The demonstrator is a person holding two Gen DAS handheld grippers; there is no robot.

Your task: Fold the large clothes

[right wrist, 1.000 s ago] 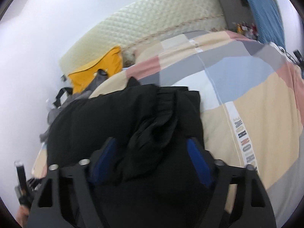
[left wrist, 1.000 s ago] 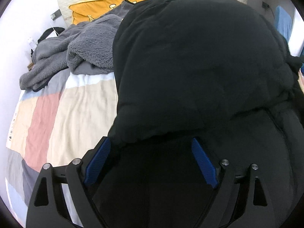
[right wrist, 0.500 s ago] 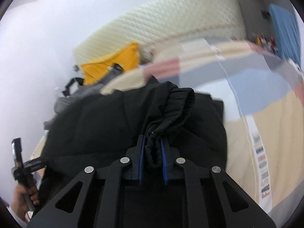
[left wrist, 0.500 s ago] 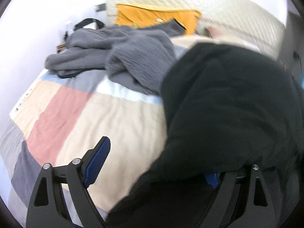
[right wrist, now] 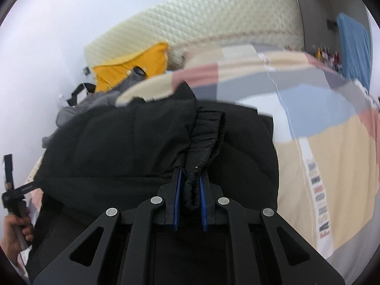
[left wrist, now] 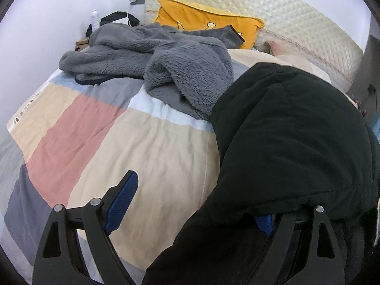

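My right tool (right wrist: 190, 196) is clamped almost fully closed on a bunched elastic cuff (right wrist: 206, 140) of the black padded jacket (right wrist: 147, 142), which lies heaped on the bed. My left tool (left wrist: 193, 200) is spread wide with nothing pinched; its left finger (left wrist: 121, 200) hangs over the patchwork bedspread (left wrist: 99, 128), while the jacket (left wrist: 292, 142) drapes over most of the right one. A grey fleece garment (left wrist: 166, 64) lies crumpled near the head of the bed, touching the jacket's edge. Behind it an orange pillow (left wrist: 204, 21) leans on the cream quilted headboard (left wrist: 285, 19). White walls enclose the room, and a bottle (left wrist: 95, 20) stands beside the bed.
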